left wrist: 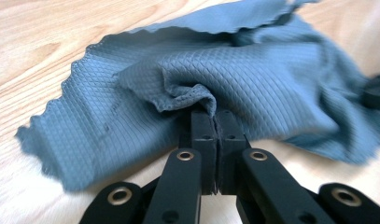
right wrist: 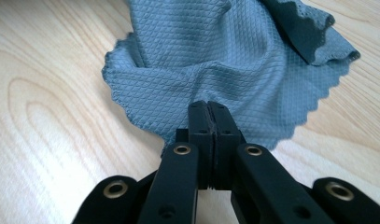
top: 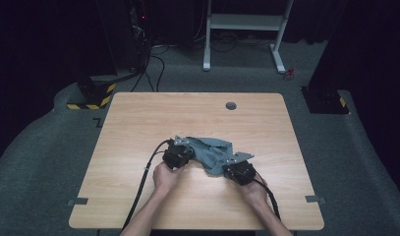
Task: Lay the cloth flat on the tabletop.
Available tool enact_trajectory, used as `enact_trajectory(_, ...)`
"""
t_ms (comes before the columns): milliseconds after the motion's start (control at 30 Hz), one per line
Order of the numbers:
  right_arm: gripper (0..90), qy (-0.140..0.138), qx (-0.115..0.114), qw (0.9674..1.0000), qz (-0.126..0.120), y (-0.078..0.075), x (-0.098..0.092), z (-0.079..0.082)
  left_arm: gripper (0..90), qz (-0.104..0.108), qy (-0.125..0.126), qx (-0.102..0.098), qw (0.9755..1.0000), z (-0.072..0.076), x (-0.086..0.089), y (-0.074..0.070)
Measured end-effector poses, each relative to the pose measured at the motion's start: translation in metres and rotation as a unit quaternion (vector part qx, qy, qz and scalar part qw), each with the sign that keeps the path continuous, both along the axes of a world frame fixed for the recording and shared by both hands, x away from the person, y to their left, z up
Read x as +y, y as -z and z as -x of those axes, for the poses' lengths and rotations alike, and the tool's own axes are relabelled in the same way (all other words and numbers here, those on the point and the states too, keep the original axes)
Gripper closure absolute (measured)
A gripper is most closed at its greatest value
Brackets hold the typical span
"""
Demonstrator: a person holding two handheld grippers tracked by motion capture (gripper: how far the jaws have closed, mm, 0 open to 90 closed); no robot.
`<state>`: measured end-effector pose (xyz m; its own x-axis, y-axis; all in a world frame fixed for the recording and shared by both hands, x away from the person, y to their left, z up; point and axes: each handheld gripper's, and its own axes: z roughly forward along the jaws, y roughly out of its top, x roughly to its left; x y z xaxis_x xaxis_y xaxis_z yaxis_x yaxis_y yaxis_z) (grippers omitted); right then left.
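Grey-blue quilted microfibre cloth (top: 212,151) with a scalloped edge lies crumpled on the pale wooden table (top: 138,123), a little nearer the person than the table's middle. At the cloth's left end, the left gripper (left wrist: 215,114) has its black jaws pressed together on a bunched fold (the fabric puckers right at the tips in the left gripper view). The left hand (top: 165,178) holds it from behind, its cable trailing toward the near edge. At the cloth's right end, the right gripper (right wrist: 209,106) is likewise clamped on the cloth, jaws closed with fabric caught between them. The right hand (top: 255,191) grips its body.
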<state>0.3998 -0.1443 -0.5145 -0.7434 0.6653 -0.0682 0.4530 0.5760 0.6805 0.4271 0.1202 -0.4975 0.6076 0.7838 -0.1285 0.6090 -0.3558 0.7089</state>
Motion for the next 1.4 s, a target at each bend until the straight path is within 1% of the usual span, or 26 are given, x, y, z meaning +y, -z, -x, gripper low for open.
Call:
enact_trajectory(33,89.6,0.0,0.0,1.0,0.0,0.0,0.0,0.0,88.6,0.0,0.0,0.0,1.0,0.0,0.0,0.0)
enact_trajectory(67,89.6,0.002,-0.001,1.0,-0.004,-0.001,-0.005,0.006,88.4,0.01,0.009,0.005,0.9999,0.006,0.004,-0.004)
enact_trajectory(100,89.6,0.002,-0.001,1.0,-0.004,-0.001,-0.005,0.006,88.4,0.017,0.012,0.007,0.9997,0.011,0.007,-0.005)
enact_trajectory(167,89.6,0.001,-0.003,0.9999,-0.01,-0.004,-0.011,0.013,88.4,0.017,0.017,0.011,0.9997,0.021,0.013,-0.006)
enact_trajectory(233,89.7,-0.001,-0.001,0.9998,-0.018,-0.006,-0.016,0.019,88.3,0.027,0.016,0.025,0.9992,0.03,0.022,-0.005)
enact_trajectory(267,89.6,-0.006,-0.003,0.9998,-0.02,-0.008,-0.02,0.027,88.1,0.029,0.016,0.032,0.999,0.033,0.024,-0.004)
enact_trajectory(333,89.6,-0.008,-0.002,0.9998,-0.019,-0.009,-0.02,0.031,88.0,0.033,0.015,0.048,0.9982,0.038,0.03,-0.004)
enact_trajectory(400,89.6,-0.012,-0.006,0.9998,-0.013,-0.01,-0.022,0.034,87.6,0.042,0.012,0.057,0.9974,0.042,0.034,-0.005)
enact_trajectory(467,89.6,-0.012,-0.007,0.9998,-0.014,-0.01,-0.022,0.033,87.3,0.05,0.006,0.062,0.9968,0.042,0.035,-0.006)
enact_trajectory(533,89.4,-0.009,-0.006,0.9998,-0.016,-0.01,-0.023,0.03,86.0,0.046,-0.003,0.068,0.9967,0.037,0.035,-0.006)
enact_trajectory(567,89.4,-0.006,-0.004,0.9999,-0.015,-0.009,-0.023,0.028,86.0,0.04,-0.006,0.074,0.9964,0.031,0.035,-0.003)
enact_trajectory(600,89.2,-0.002,0.0,0.9999,-0.011,-0.007,-0.022,0.022,84.6,0.029,-0.019,0.086,0.9957,0.022,0.034,0.002)
enact_trajectory(667,89.1,0.006,0.005,0.9999,-0.01,-0.004,-0.021,0.015,83.0,0.025,-0.027,0.092,0.9951,0.013,0.032,0.008)
enact_trajectory(733,89.2,0.011,0.004,0.9999,-0.011,-0.003,-0.02,0.009,82.9,0.012,-0.029,0.088,0.9956,0.008,0.029,0.011)
enact_trajectory(800,89.1,0.015,-0.001,0.9998,-0.009,-0.004,-0.018,0.005,82.9,0.01,-0.031,0.082,0.9961,0.004,0.027,0.011)
enact_trajectory(833,89.1,0.018,-0.001,0.9998,-0.01,-0.004,-0.017,0.003,82.6,0.01,-0.031,0.082,0.9961,0.004,0.027,0.011)
enact_trajectory(867,88.8,0.019,0.0,0.9998,-0.009,-0.004,-0.017,0.001,81.2,0.001,-0.036,0.073,0.9967,0.004,0.028,0.01)
enact_trajectory(933,87.3,0.02,0.004,0.9998,-0.007,-0.003,-0.015,-0.001,78.9,-0.006,-0.04,0.068,0.9969,0.006,0.028,0.009)
enact_trajectory(967,85.5,0.022,0.007,0.9997,-0.007,-0.002,-0.015,-0.001,77.9,-0.009,-0.04,0.061,0.9973,0.008,0.029,0.009)
enact_trajectory(1033,81.8,0.023,0.008,0.9997,-0.008,-0.002,-0.016,0.0,75.7,0.004,-0.032,0.048,0.9983,0.015,0.032,0.007)
enact_trajectory(1100,79.9,0.02,0.004,0.9996,-0.017,-0.003,-0.018,0.003,72.7,0.014,-0.03,0.037,0.9987,0.025,0.033,0.004)
enact_trajectory(1167,78.4,0.02,0.0,0.9994,-0.028,-0.006,-0.02,0.009,69.2,0.014,-0.029,0.023,0.9992,0.035,0.034,0.002)
enact_trajectory(1233,77.9,0.013,-0.006,0.9995,-0.03,-0.008,-0.022,0.015,63.1,0.005,-0.026,0.004,0.9996,0.043,0.033,0.001)
enact_trajectory(1300,77.6,0.011,-0.008,0.9995,-0.028,-0.008,-0.022,0.02,62.3,0.006,-0.023,0.001,0.9997,0.047,0.031,0.0)
enact_trajectory(1333,77.6,0.011,-0.008,0.9995,-0.027,-0.008,-0.022,0.021,62.0,-0.003,-0.019,-0.005,0.9998,0.047,0.029,0.0)
enact_trajectory(1400,77.5,0.011,-0.01,0.9995,-0.026,-0.007,-0.023,0.021,61.8,-0.016,-0.018,-0.004,0.9997,0.044,0.023,0.002)
